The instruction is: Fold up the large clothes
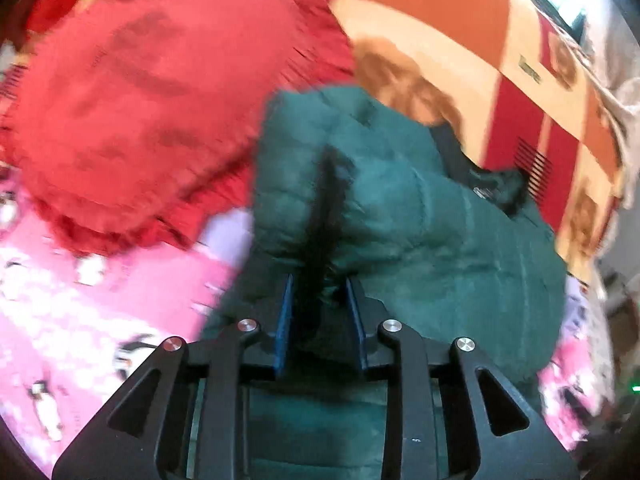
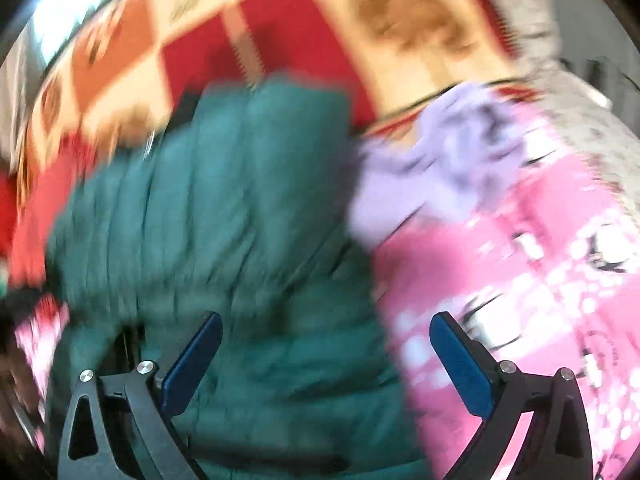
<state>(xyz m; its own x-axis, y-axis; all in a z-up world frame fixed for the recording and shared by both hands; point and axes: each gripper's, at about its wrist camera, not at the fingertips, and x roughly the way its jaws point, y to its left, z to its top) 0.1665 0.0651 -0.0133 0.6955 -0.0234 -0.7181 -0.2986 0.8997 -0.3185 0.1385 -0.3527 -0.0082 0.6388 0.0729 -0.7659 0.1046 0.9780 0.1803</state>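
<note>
Left gripper (image 1: 320, 292) has its jaws clenched on a fold of the green puffer jacket (image 1: 400, 208), which is bunched up on the pink patterned bedspread (image 1: 80, 308) next to a red garment (image 1: 152, 112). Right gripper (image 2: 326, 344) hangs wide over the jacket, grabbing nothing.

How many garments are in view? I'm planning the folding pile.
3: green puffer jacket pinched in the left tool; red knit beside it; lilac garment on its other side. More may be hidden.
</note>
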